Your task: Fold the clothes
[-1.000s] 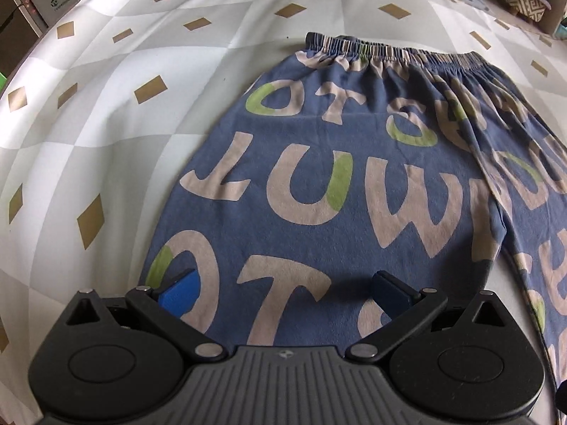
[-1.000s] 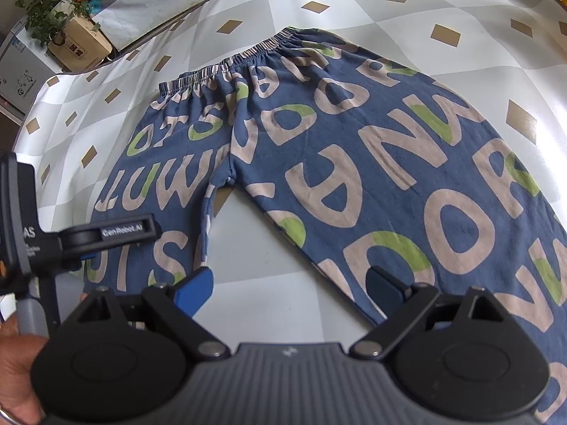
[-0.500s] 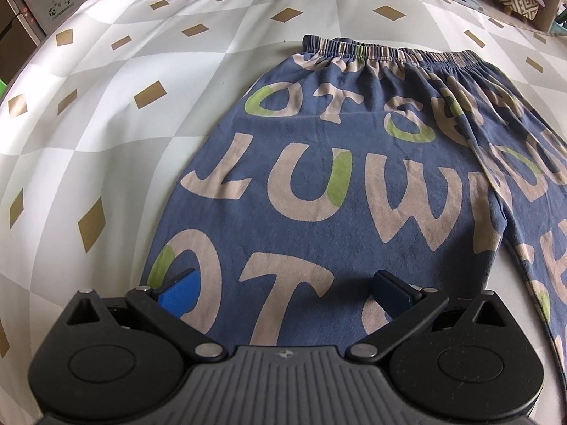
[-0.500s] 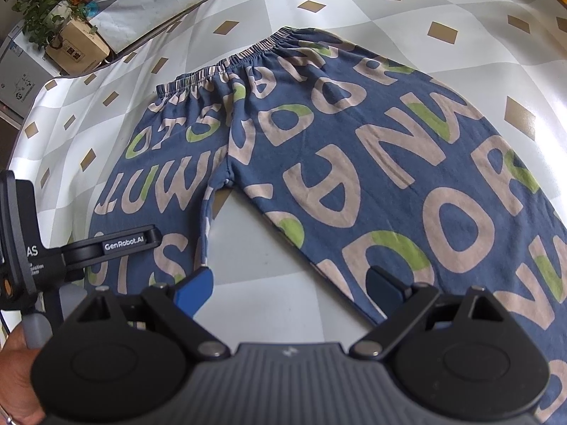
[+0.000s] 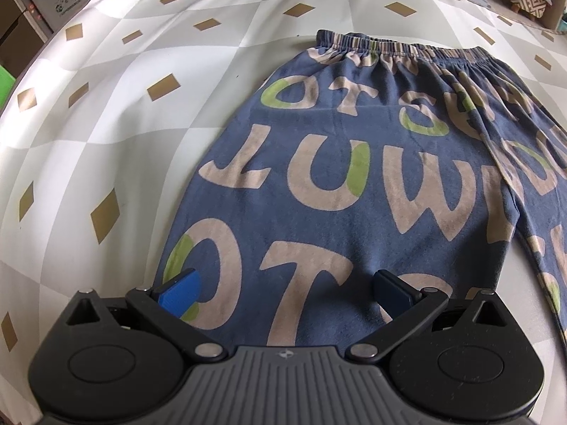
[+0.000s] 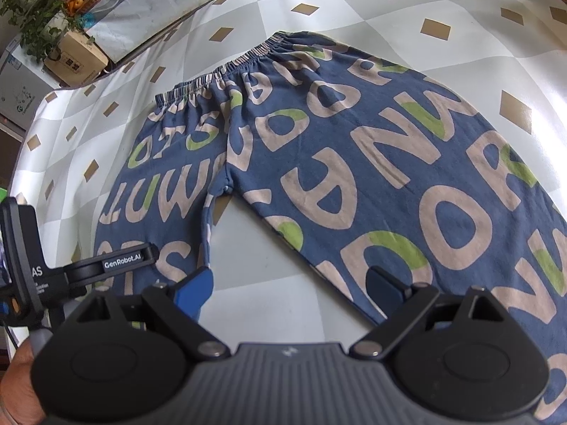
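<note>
The left tool (image 5: 283,288) hangs with its two fingers spread wide and nothing between them, low over the lower part of one trouser leg; the right tool (image 6: 288,285) is just as wide open and just as empty, poised over the bare gap between the two legs, its dark finger above the inner edge of the nearer leg. At the left edge of the right wrist view the other tool's body and part of a hand (image 6: 17,382) gripping it show. Beyond the fingers lie the trousers (image 5: 354,177), blue with large beige and green letters, spread flat and open on a surface covered in a grey-and-white diamond pattern (image 5: 106,113) that may be a bed or a covered bench; I cannot tell which. The elastic waistband (image 6: 226,67) points toward the far edge, and both legs run back toward the tools, splayed apart from the crotch. No fold shows anywhere in the cloth: it lies as a single smooth layer. As I judge it, all the folding is left, both bringing one leg over the other and doubling the length.
</note>
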Demonstrator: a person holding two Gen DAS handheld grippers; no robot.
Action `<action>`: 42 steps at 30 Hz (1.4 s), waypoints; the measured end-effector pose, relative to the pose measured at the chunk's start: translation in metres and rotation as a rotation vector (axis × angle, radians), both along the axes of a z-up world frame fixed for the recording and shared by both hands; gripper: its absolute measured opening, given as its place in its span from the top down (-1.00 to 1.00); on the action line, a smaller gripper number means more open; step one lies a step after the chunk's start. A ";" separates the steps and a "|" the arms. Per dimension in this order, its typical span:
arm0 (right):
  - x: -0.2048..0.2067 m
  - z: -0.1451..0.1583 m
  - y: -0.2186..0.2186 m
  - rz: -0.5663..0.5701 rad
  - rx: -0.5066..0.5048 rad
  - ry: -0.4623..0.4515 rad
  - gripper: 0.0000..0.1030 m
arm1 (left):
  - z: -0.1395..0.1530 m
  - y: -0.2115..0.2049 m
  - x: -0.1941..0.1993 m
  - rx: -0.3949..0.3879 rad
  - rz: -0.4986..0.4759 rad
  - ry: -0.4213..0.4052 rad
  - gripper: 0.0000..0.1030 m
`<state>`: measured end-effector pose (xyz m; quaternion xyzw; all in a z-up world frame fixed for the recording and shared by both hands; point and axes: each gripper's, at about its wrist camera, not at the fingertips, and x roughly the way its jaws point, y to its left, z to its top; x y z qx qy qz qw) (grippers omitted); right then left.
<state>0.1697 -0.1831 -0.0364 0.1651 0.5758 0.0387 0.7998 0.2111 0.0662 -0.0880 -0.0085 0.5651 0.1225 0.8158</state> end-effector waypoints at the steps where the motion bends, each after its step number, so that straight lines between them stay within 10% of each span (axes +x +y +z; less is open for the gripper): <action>1: -0.001 0.001 -0.001 -0.001 0.002 -0.004 -0.80 | 0.000 0.001 0.000 0.000 0.003 0.003 -1.00; 42: -0.028 0.033 -0.051 -0.059 -0.008 -0.079 -0.81 | 0.076 -0.074 -0.119 -0.109 -0.196 0.006 -1.00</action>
